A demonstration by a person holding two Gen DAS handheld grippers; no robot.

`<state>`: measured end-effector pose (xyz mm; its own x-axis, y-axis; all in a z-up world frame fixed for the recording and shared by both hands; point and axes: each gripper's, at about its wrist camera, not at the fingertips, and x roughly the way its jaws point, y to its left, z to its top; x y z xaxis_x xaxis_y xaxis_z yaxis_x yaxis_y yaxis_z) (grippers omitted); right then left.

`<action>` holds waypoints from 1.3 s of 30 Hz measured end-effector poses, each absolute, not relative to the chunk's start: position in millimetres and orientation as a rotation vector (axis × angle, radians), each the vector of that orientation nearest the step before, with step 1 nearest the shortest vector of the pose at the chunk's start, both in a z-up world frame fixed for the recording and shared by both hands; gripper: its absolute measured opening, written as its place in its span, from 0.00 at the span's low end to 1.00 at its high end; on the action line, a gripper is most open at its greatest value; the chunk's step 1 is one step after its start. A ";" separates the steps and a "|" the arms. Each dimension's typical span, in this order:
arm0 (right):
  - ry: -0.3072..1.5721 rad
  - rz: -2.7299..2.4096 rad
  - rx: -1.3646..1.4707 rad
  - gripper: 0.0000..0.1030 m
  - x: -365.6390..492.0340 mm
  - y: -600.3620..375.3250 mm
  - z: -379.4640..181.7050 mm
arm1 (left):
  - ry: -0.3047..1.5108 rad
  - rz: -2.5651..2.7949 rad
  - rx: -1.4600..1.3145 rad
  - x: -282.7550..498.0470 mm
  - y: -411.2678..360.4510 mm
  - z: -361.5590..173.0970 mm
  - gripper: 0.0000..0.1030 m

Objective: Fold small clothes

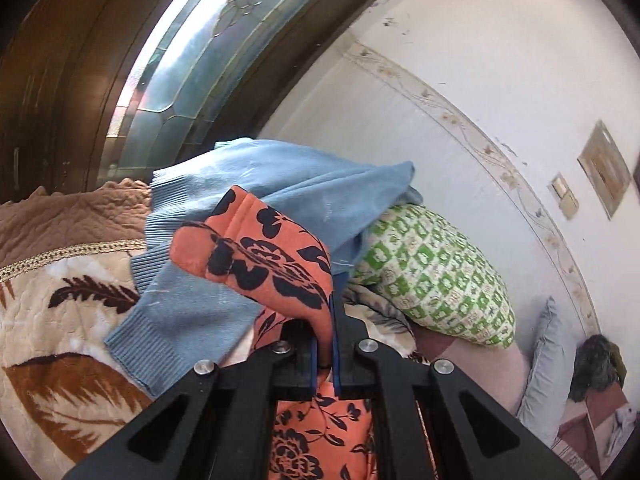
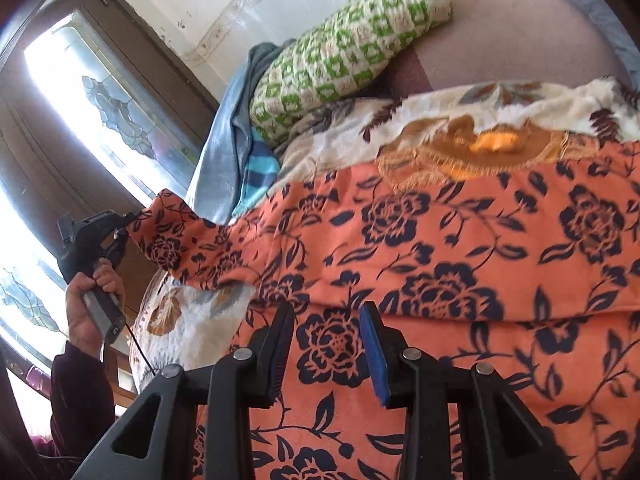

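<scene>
An orange garment with a dark floral print (image 2: 440, 256) lies spread over a cream leaf-patterned blanket (image 2: 400, 120) on a bed. My left gripper (image 1: 326, 328) is shut on an edge of this orange garment (image 1: 272, 256) and holds it lifted. It also shows in the right wrist view (image 2: 120, 224), pulling a corner of the cloth up at the left. My right gripper (image 2: 326, 320) is open just above the garment's middle, with nothing between its fingers.
A light blue knit sweater (image 1: 248, 208) lies bunched behind the orange cloth. A green-and-white checked pillow (image 1: 432, 272) leans near the white wall. A wooden-framed glass window (image 1: 172, 80) stands at the left. A grey cushion (image 1: 544, 360) lies at the right.
</scene>
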<state>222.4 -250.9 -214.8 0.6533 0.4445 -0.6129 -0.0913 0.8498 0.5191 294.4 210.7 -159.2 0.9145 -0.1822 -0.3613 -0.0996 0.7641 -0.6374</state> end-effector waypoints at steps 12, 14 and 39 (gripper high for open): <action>0.723 0.176 0.625 0.37 221.2 -349.2 -206.4 | 0.481 -0.323 -0.493 299.9 22.7 -136.5 0.04; 0.726 0.151 0.669 0.37 219.5 -364.7 -213.5 | 0.508 -0.372 -0.451 298.0 -14.0 -141.5 0.04; 0.850 0.230 0.877 0.70 262.8 -383.2 -257.6 | 0.775 -0.068 -0.519 328.6 57.6 -204.7 0.78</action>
<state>262.8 -383.2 -257.6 0.6595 0.5023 -0.5593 0.1524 0.6393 0.7537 328.6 57.6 -204.7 0.7189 -0.2453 -0.6503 -0.1287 0.8725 -0.4714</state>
